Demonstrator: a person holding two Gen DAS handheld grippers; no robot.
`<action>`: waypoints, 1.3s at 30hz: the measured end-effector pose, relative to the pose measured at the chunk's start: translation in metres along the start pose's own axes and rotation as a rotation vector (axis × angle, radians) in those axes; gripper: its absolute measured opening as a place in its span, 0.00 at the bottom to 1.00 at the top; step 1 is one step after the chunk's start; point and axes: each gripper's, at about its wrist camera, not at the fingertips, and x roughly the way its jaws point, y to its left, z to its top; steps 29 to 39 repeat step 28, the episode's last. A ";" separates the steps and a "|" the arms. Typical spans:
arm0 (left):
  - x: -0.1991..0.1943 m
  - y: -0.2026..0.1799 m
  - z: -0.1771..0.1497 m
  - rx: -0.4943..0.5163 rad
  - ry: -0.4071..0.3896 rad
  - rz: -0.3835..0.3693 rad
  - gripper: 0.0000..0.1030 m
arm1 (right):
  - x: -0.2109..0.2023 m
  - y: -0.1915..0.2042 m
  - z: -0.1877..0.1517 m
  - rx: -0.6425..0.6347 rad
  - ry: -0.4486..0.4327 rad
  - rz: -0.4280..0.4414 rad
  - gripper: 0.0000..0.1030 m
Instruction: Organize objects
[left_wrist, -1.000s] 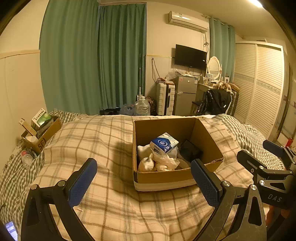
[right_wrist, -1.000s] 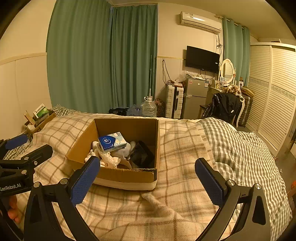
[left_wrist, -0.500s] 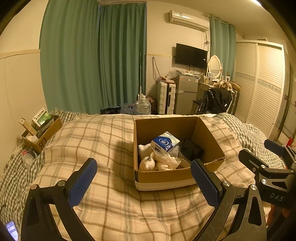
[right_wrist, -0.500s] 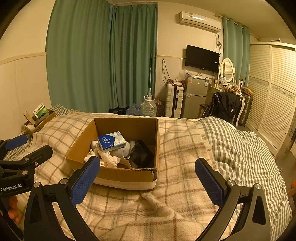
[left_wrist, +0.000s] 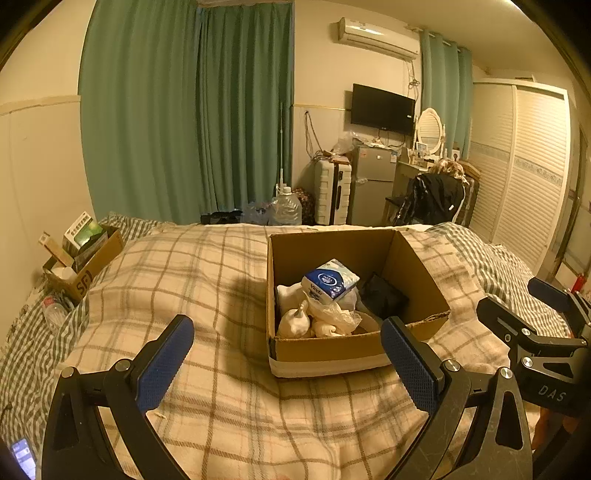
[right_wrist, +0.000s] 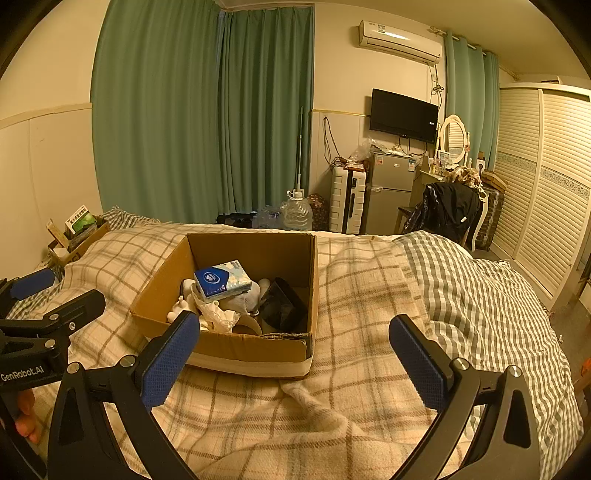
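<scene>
An open cardboard box (left_wrist: 332, 350) (right_wrist: 258, 350) sits on the plaid bed. Inside lie a blue tissue pack (left_wrist: 330, 281) (right_wrist: 221, 282), white soft items (left_wrist: 295, 323) (right_wrist: 214, 314) and a dark object (left_wrist: 382, 295) (right_wrist: 282, 306). My left gripper (left_wrist: 286, 363) is open and empty, held above the blanket just in front of the box. My right gripper (right_wrist: 293, 360) is open and empty, near the box's front right corner. Each gripper shows at the edge of the other's view.
A smaller cardboard box (left_wrist: 86, 254) with books and packets stands at the bed's far left. A plaid blanket (left_wrist: 207, 280) covers the bed, with a checked sheet (right_wrist: 480, 295) on the right. Beyond the bed are a water jug (left_wrist: 286, 210), suitcase, fridge and chair.
Both grippers have drifted very slightly; the box appears marginally closer. Nothing was grasped or released.
</scene>
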 end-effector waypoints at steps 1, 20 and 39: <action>0.001 0.001 0.000 -0.007 0.004 -0.003 1.00 | 0.000 0.000 0.000 0.000 -0.001 0.000 1.00; -0.001 -0.001 -0.001 -0.001 -0.007 0.010 1.00 | 0.002 0.000 -0.002 -0.002 0.010 0.001 1.00; -0.002 -0.001 0.000 0.013 -0.016 0.018 1.00 | 0.003 0.003 -0.002 -0.007 0.019 0.000 1.00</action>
